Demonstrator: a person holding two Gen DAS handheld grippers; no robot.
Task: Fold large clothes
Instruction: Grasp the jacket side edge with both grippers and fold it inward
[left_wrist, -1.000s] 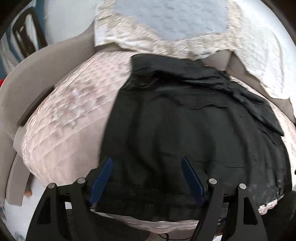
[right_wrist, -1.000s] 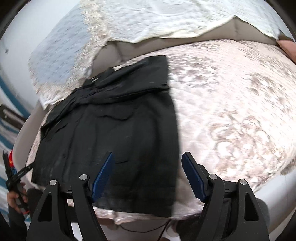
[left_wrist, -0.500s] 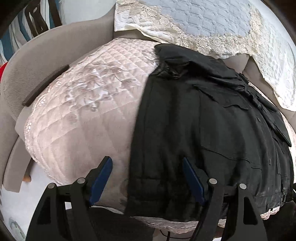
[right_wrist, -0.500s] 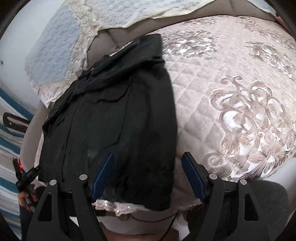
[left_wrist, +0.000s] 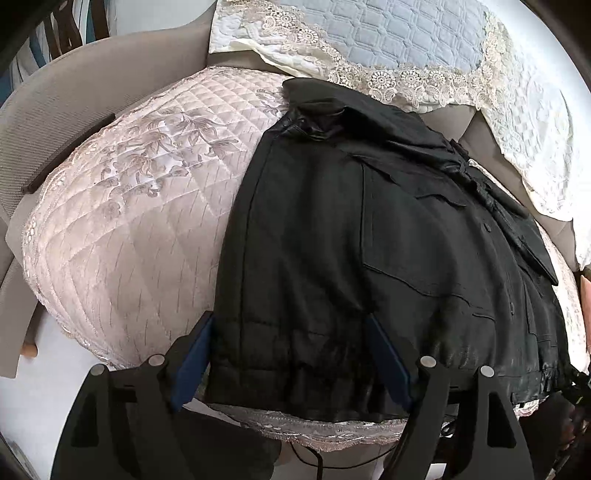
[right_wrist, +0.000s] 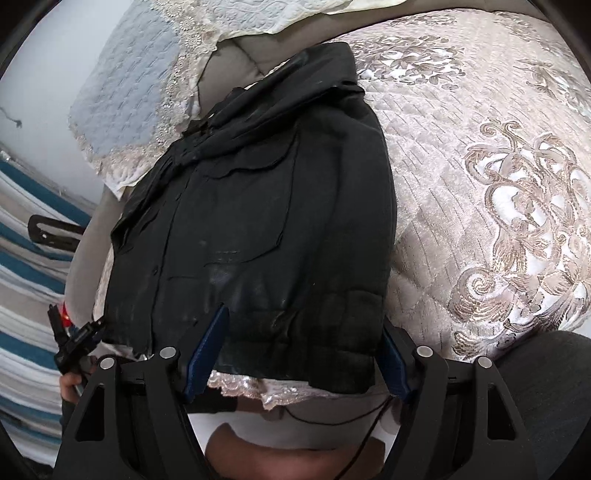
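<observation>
A black jacket (left_wrist: 369, 251) lies flat on a quilted pinkish sofa cover (left_wrist: 140, 221), collar at the far end, hem at the near edge. It also shows in the right wrist view (right_wrist: 258, 229). My left gripper (left_wrist: 291, 354) is open, its blue-padded fingers straddling the hem's left corner. My right gripper (right_wrist: 299, 350) is open, its fingers straddling the hem's right corner. Neither holds the cloth.
A blue quilted, lace-edged throw (left_wrist: 388, 40) covers the sofa back. The grey sofa arm (left_wrist: 66, 92) curves at left. The embroidered cover (right_wrist: 509, 206) extends to the right. The other hand-held gripper (right_wrist: 74, 339) shows at the left edge. A thin black cable (left_wrist: 314, 454) hangs below the seat edge.
Both grippers have moved in closer to the jacket's near hem. The left one shifted so the hem's left corner now sits between its fingers. Both stay open.
</observation>
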